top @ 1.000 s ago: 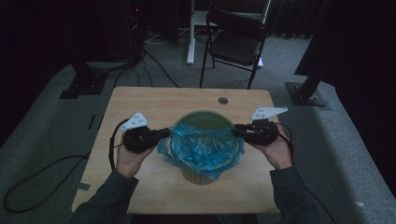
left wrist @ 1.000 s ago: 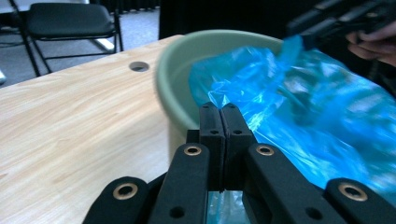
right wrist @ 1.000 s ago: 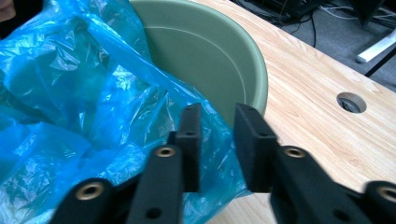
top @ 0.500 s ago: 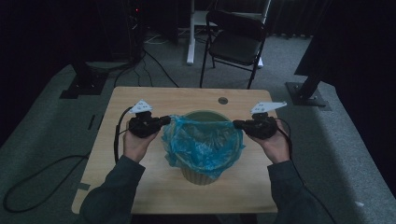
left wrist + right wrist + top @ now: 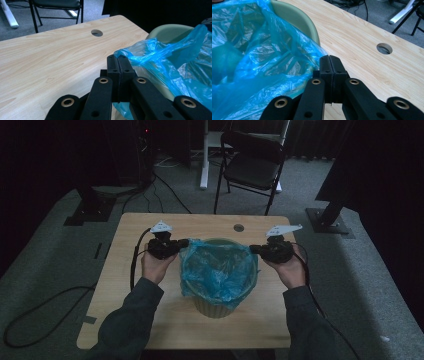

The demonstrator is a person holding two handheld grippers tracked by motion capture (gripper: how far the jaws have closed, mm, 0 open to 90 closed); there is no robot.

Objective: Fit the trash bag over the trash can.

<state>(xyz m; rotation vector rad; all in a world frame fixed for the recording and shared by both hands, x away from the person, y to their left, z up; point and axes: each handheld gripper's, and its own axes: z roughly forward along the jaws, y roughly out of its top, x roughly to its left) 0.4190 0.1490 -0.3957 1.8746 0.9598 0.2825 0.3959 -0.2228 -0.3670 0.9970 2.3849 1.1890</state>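
Observation:
A pale green bin (image 5: 215,307) stands mid-table with a blue plastic bag (image 5: 217,267) in its mouth. My left gripper (image 5: 185,241) is at the bin's left rim, shut on the bag's edge. My right gripper (image 5: 252,249) is at the right rim, also shut on the bag's edge. The film is pulled taut between them across the opening. In the left gripper view the closed left gripper (image 5: 118,60) meets a corner of the bag (image 5: 175,65) beside the bin rim (image 5: 170,31). In the right gripper view the closed right gripper (image 5: 329,60) pinches the bag (image 5: 262,57) next to the rim (image 5: 297,18).
The bin sits on a light wooden table (image 5: 125,270) with a round cable hole (image 5: 238,227) near its far edge. A black folding chair (image 5: 252,165) stands behind the table, and cables lie on the grey floor at the left.
Both hands have moved toward the table's far side, the left one further. The bag's edges have been drawn outward and its mouth is spread wider over the bin.

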